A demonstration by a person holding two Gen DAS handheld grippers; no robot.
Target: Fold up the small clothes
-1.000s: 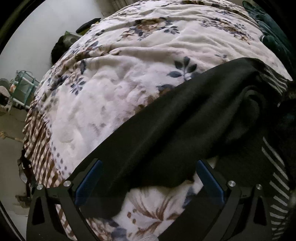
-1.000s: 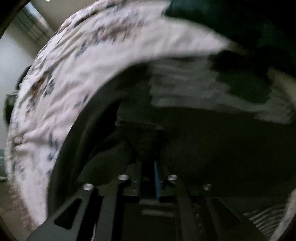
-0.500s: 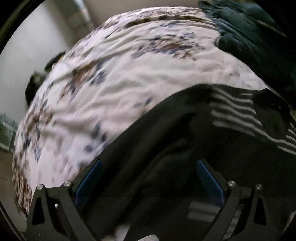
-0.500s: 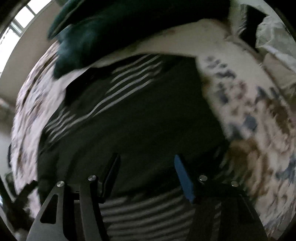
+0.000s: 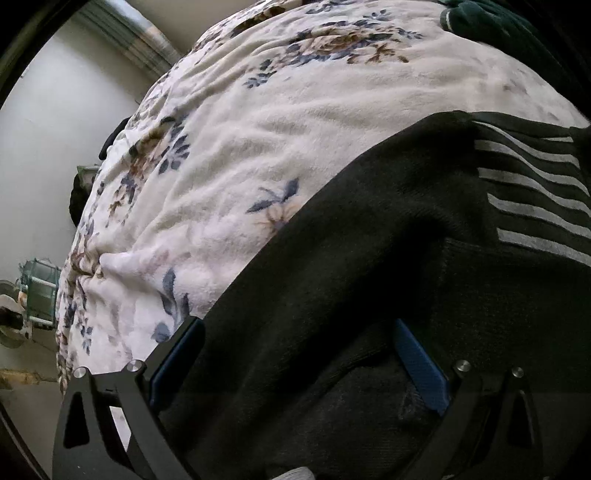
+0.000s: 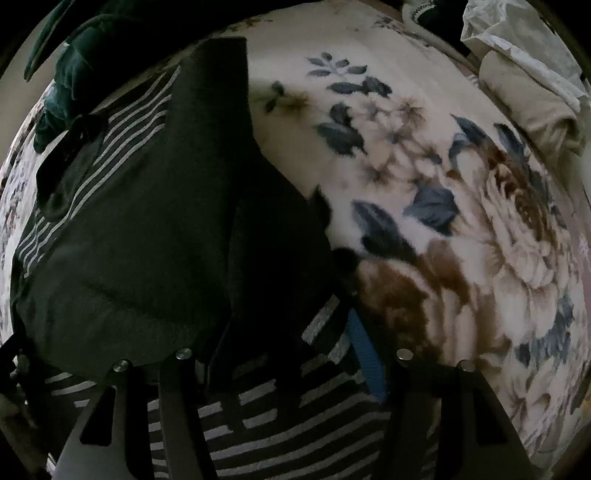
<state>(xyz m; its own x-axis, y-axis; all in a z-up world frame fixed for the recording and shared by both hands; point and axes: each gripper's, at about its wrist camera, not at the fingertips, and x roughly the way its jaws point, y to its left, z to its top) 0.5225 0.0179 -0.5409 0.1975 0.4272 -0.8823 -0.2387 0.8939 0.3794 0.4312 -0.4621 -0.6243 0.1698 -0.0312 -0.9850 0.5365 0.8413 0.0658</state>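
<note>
A black garment with grey stripes (image 5: 369,258) lies on a floral blanket (image 5: 258,129). In the right wrist view the garment (image 6: 147,221) fills the left half, with a sleeve folded across its body and striped cloth near the fingers. My left gripper (image 5: 295,354) is open, its fingers spread over the garment's black left part. My right gripper (image 6: 288,354) is open over the garment's lower striped edge, beside the blanket (image 6: 461,221). Neither gripper holds cloth.
A dark green garment (image 6: 74,62) is bunched at the far end of the bed; it also shows in the left wrist view (image 5: 498,22). Beige and white cloth (image 6: 524,74) lies at the far right. The bed's left edge drops to the floor (image 5: 22,369).
My right gripper was shut on black cloth one second ago; it has let go, opened and swung right. My left gripper has moved in over the garment, still open.
</note>
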